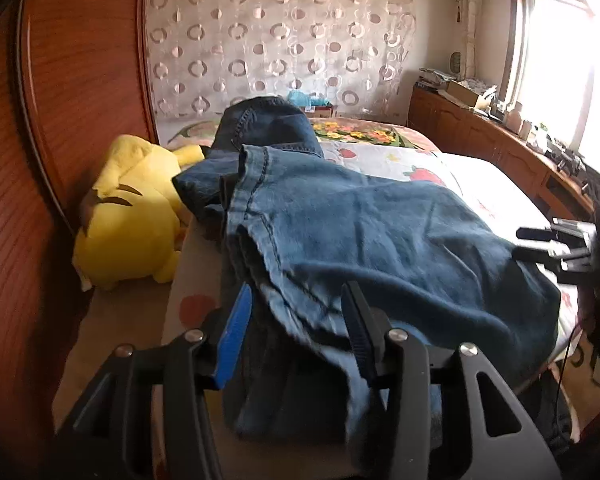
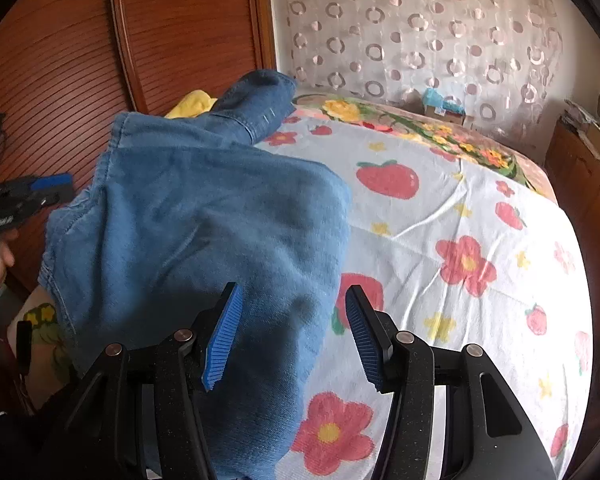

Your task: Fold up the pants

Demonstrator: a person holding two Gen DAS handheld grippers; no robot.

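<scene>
1. Our left gripper (image 1: 296, 332) sits with fingers spread, denim lying between and under them but not pinched; if we lift now the cloth stays behind
2. Our right gripper (image 2: 292, 332) is spread too, straddling the near right edge of the pants (image 2: 204, 232); closing here may catch the flowered bedsheet (image 2: 460, 216) along with the denim, we judge
3. The pants lie rumpled along the left side of the bed, part already doubled over, the near end hanging toward the bed edge; a careless tug could slide the lot off
4. Uneven layers near the seam (image 1: 252, 200) risk a crooked fold unless smoothed
5. Farther off, one pant leg (image 1: 268, 124) rises beside the yellow plush toy (image 1: 132, 216); dragging the leg may pull the toy along or snag on it
</scene>
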